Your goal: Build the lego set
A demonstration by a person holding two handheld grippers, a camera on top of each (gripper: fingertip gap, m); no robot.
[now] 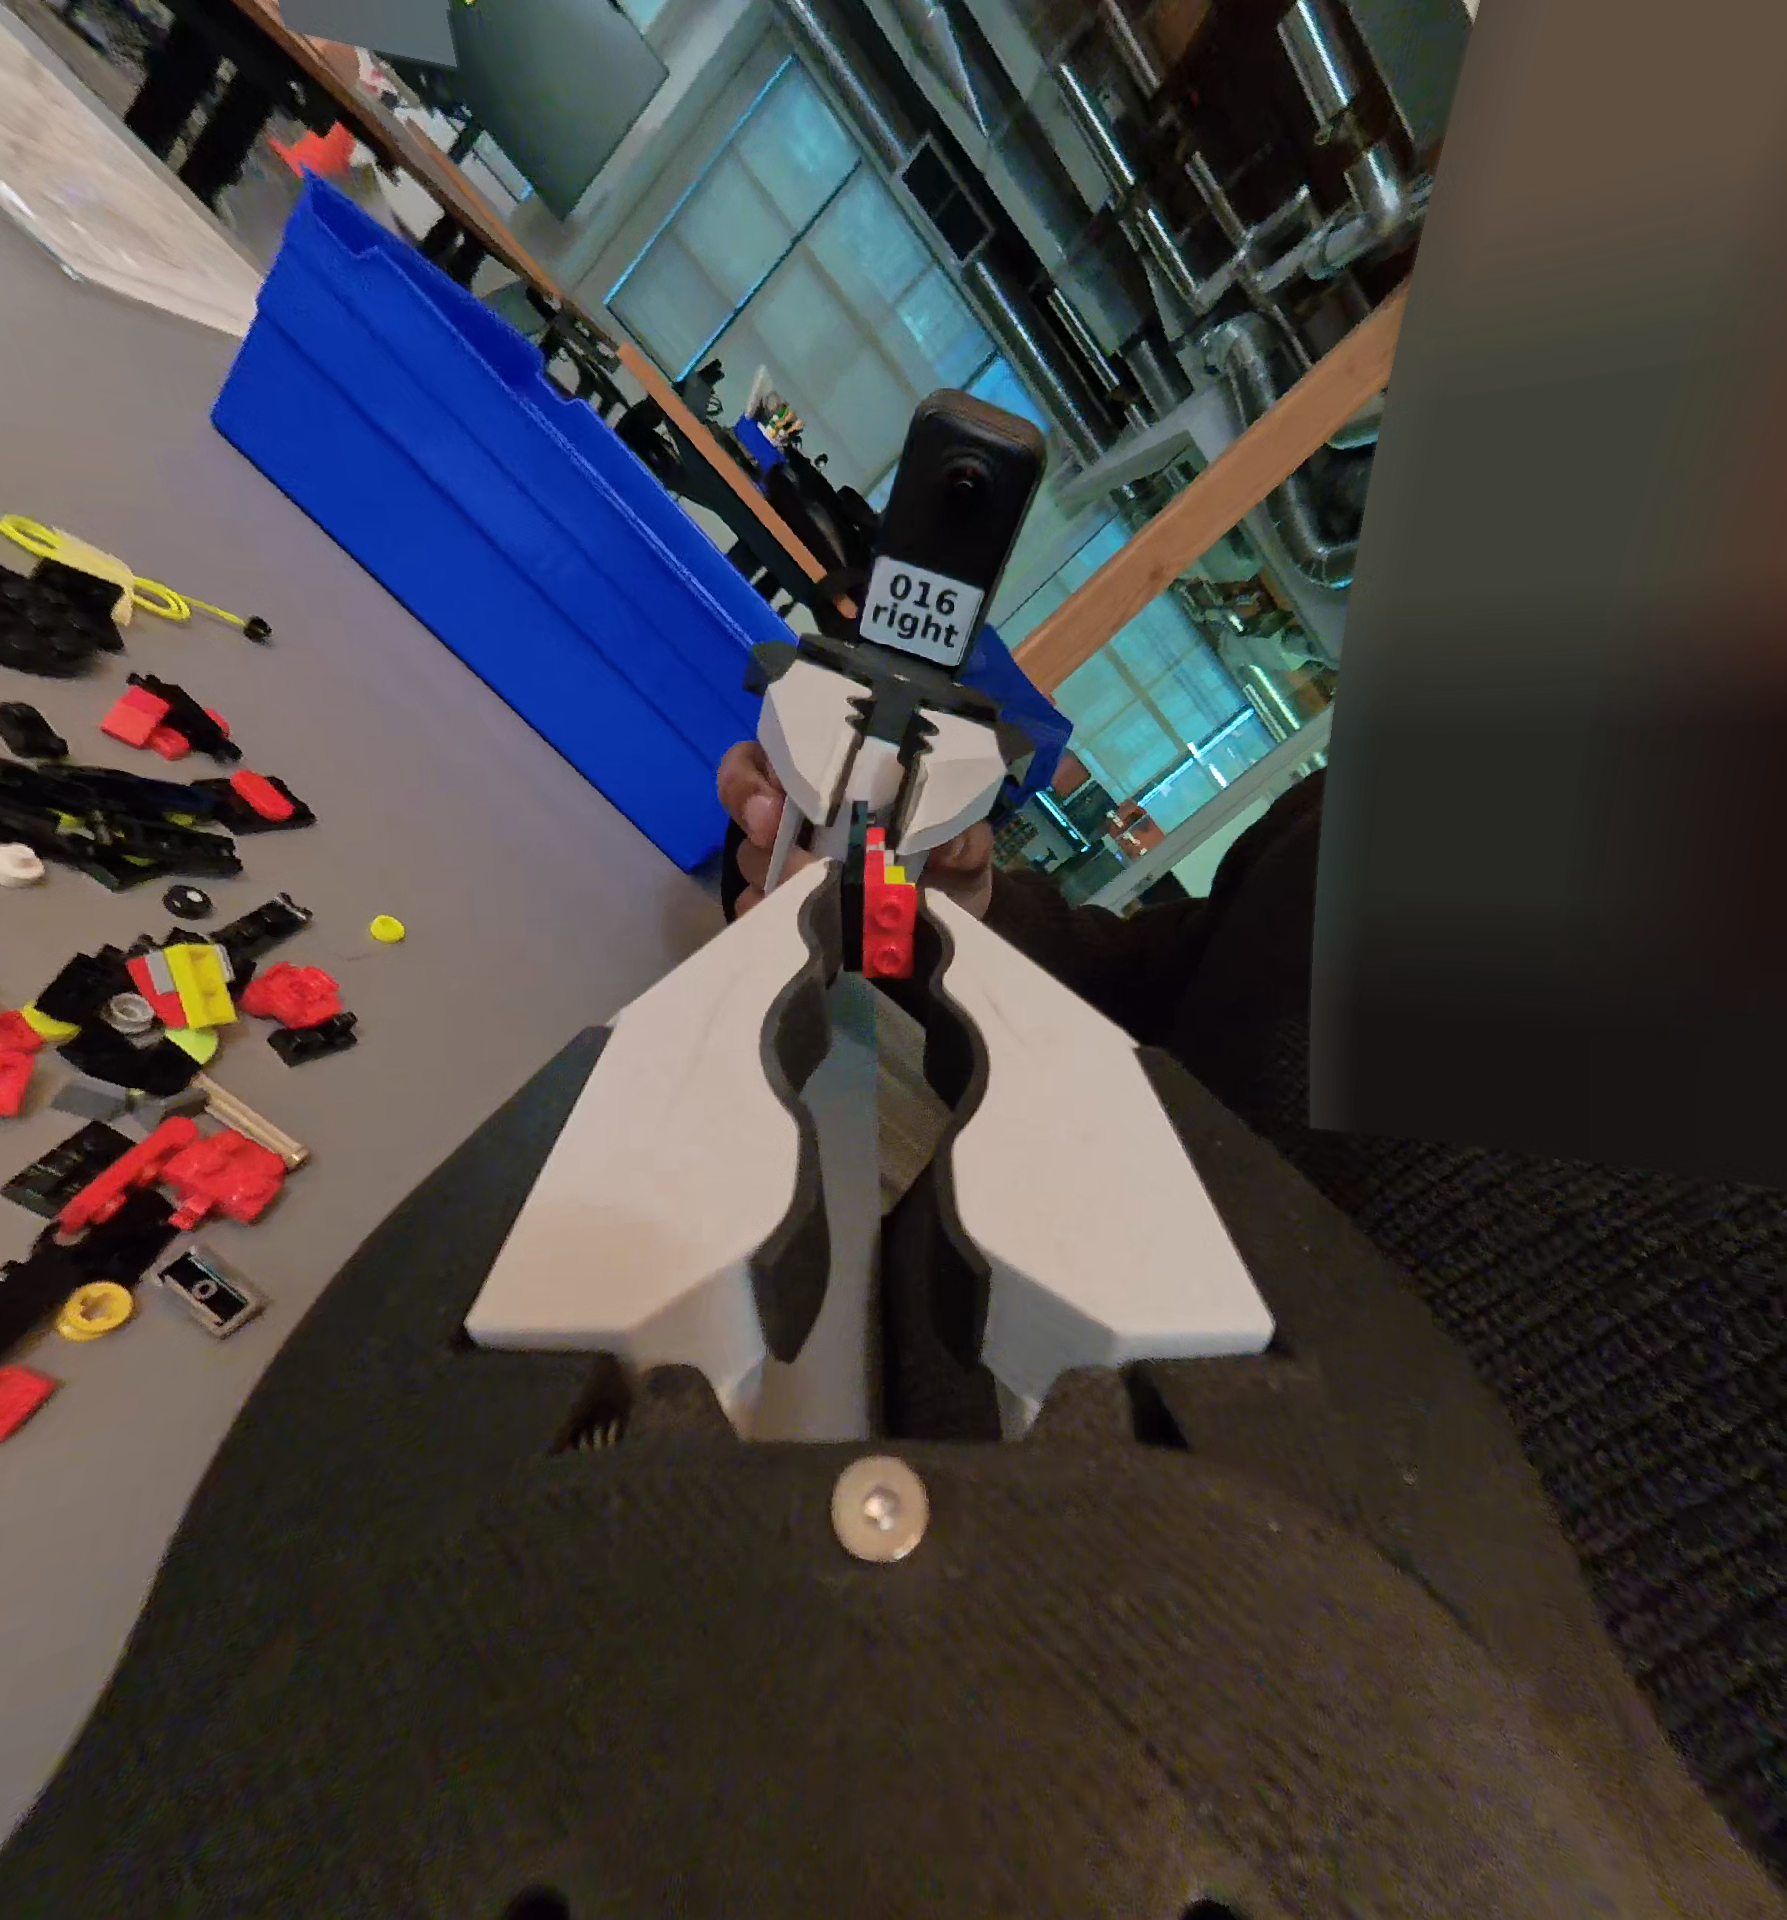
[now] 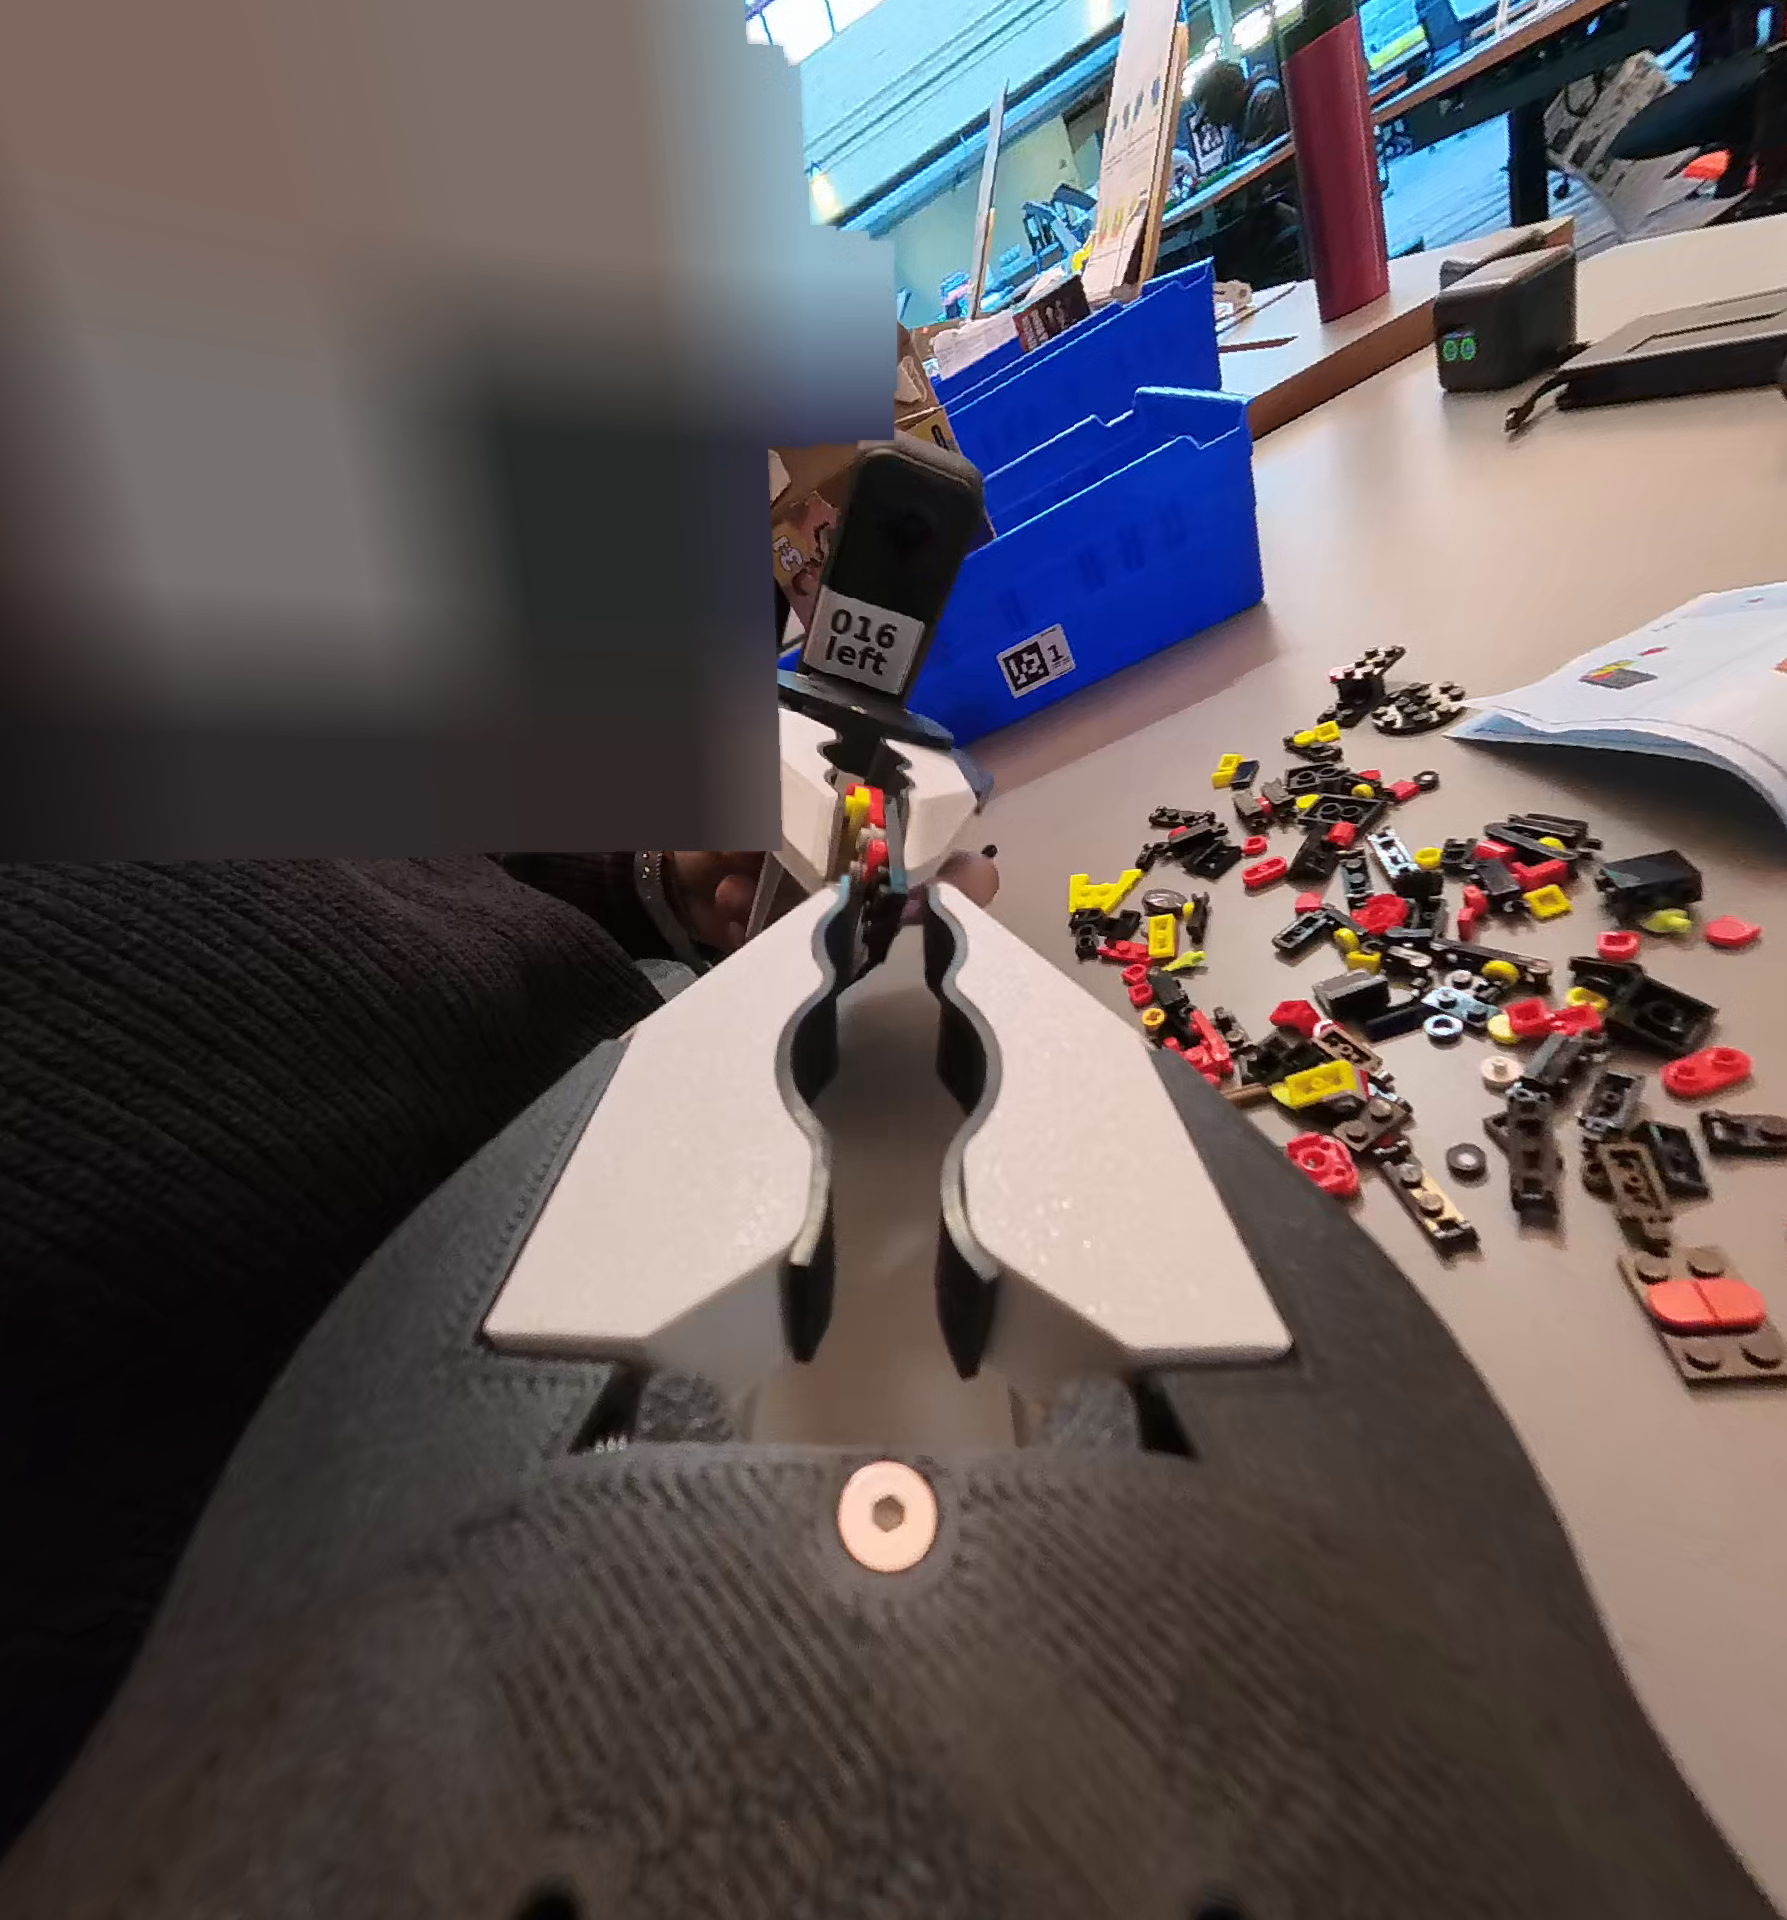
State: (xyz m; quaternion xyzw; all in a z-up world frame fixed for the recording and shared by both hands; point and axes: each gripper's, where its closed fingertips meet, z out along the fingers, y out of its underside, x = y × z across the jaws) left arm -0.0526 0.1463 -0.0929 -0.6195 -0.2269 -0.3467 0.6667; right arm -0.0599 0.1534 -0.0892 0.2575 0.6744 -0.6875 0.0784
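Note:
A small red, black and yellow lego assembly (image 1: pixel 889 920) is held in the air between my two grippers, which face each other tip to tip. My left gripper (image 1: pixel 876 914) is shut on its near end. My right gripper (image 1: pixel 873 821) shows opposite, closed on the far end. In the right wrist view my right gripper (image 2: pixel 876 925) is shut on the assembly (image 2: pixel 873 883), and the left gripper (image 2: pixel 868 821) grips it from the other side. Most of the assembly is hidden by the fingers.
Loose red, black and yellow lego pieces (image 1: pixel 141 987) lie spread on the grey table (image 1: pixel 432 831), also seen in the right wrist view (image 2: pixel 1440 987). Blue bins (image 2: pixel 1107 561) stand behind them. An instruction booklet (image 2: pixel 1678 707) lies at the far right. A person's dark knitted sleeve (image 2: pixel 193 1039) is close by. Left and right tips are no more than a few centimetres apart.

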